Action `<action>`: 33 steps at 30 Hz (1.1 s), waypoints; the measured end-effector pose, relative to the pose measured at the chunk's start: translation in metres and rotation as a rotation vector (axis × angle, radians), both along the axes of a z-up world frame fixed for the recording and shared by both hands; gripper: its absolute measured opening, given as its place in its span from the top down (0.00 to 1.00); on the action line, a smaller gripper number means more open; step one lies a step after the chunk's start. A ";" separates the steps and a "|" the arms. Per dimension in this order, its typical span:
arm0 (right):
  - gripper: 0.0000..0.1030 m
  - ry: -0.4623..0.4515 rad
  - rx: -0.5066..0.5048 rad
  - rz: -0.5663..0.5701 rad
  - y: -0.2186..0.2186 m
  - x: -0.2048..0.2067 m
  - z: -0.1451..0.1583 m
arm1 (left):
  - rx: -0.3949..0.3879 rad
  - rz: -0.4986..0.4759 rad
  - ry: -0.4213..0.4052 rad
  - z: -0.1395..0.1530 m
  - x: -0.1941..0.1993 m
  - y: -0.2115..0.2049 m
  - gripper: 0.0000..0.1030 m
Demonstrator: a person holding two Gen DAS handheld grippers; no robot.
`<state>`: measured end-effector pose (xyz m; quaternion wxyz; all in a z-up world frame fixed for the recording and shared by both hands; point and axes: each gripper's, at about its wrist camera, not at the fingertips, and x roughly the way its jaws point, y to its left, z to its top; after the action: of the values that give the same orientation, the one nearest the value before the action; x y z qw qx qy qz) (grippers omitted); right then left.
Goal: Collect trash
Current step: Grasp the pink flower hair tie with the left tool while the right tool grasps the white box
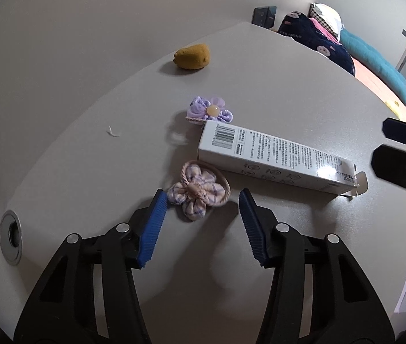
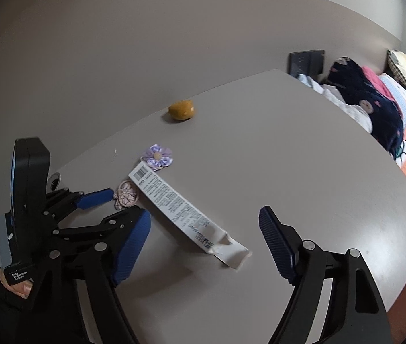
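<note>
A long white carton [image 1: 274, 154] with a barcode and an open flap lies flat on the grey table [image 1: 88, 157]; it also shows in the right wrist view [image 2: 180, 212]. A plaid fabric flower hair tie [image 1: 197, 195] lies between the tips of my left gripper [image 1: 203, 200], which is open around it. In the right wrist view the same hair tie [image 2: 125, 195] sits at the left gripper's tips. My right gripper [image 2: 203, 226] is open, with the carton's open end between its fingers. A purple fabric flower [image 1: 210, 110] touches the carton's barcode end.
A yellow-brown lemon-like object [image 1: 192, 56] sits near the table's far edge by the wall. A metal cable grommet [image 1: 11, 240] is set in the table at left. A small white thread [image 1: 114, 132] lies on the table. A bed with pillows [image 1: 317, 37] is beyond the right edge.
</note>
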<state>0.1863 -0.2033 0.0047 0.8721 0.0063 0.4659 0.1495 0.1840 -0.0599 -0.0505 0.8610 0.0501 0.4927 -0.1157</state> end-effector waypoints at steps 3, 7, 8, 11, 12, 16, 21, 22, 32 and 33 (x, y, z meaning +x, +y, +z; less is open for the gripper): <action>0.23 0.009 -0.016 0.020 0.010 0.005 -0.004 | 0.012 -0.013 -0.007 -0.001 0.003 -0.001 0.60; 0.23 0.035 -0.014 0.026 0.018 0.014 -0.011 | 0.026 -0.024 -0.022 -0.001 0.004 -0.001 0.72; 0.24 0.040 -0.020 0.029 0.020 0.016 -0.013 | 0.035 -0.026 -0.027 -0.001 0.003 -0.001 0.75; 0.26 0.051 -0.036 0.043 0.030 0.022 -0.020 | 0.034 -0.015 -0.036 0.000 0.000 0.006 0.79; 0.27 0.054 -0.045 0.048 0.033 0.023 -0.022 | 0.035 -0.011 -0.040 0.001 -0.001 0.008 0.79; 0.29 0.067 -0.072 0.057 0.043 0.028 -0.035 | 0.031 -0.002 -0.046 0.004 -0.004 0.018 0.79; 0.33 0.087 -0.104 0.044 0.046 0.037 -0.050 | 0.026 0.013 -0.052 0.008 -0.006 0.027 0.79; 0.36 0.089 -0.111 0.043 0.046 0.037 -0.051 | 0.026 0.014 -0.053 0.008 -0.007 0.028 0.79; 0.68 0.098 -0.142 0.050 0.051 0.033 -0.054 | 0.025 0.017 -0.047 0.007 -0.010 0.028 0.79; 0.69 0.099 -0.143 0.049 0.050 0.032 -0.054 | 0.025 0.019 -0.048 0.007 -0.011 0.028 0.79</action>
<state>0.2184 -0.1530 -0.0493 0.8423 -0.0598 0.5179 0.1368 0.1729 -0.0321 -0.0435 0.8729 0.0589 0.4739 -0.1004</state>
